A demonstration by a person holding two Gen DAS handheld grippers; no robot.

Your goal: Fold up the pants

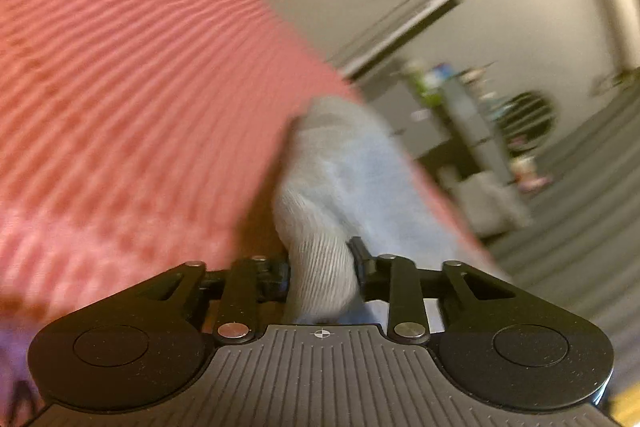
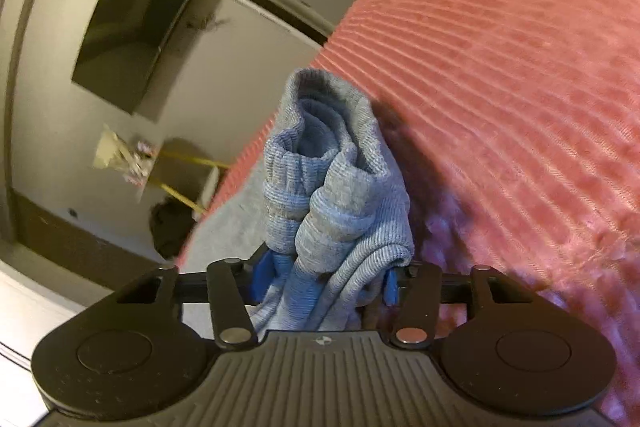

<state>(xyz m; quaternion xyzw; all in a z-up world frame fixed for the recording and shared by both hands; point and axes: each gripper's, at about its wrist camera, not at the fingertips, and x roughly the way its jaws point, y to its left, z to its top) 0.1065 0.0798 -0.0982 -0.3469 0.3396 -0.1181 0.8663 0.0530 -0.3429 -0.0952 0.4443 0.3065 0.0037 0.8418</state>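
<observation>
Left hand-held gripper (image 1: 320, 269) is clamped on a bunched ribbed fold of the grey pants (image 1: 320, 227), right hand-held gripper (image 2: 326, 281) pinches another gathered wad of them. The pants sit on the pink ribbed bed cover (image 1: 140, 87). Right view only: dark wall TV (image 2: 132, 27). Left view only: cluttered shelf (image 1: 472, 115). No readable writing, too blurry
</observation>
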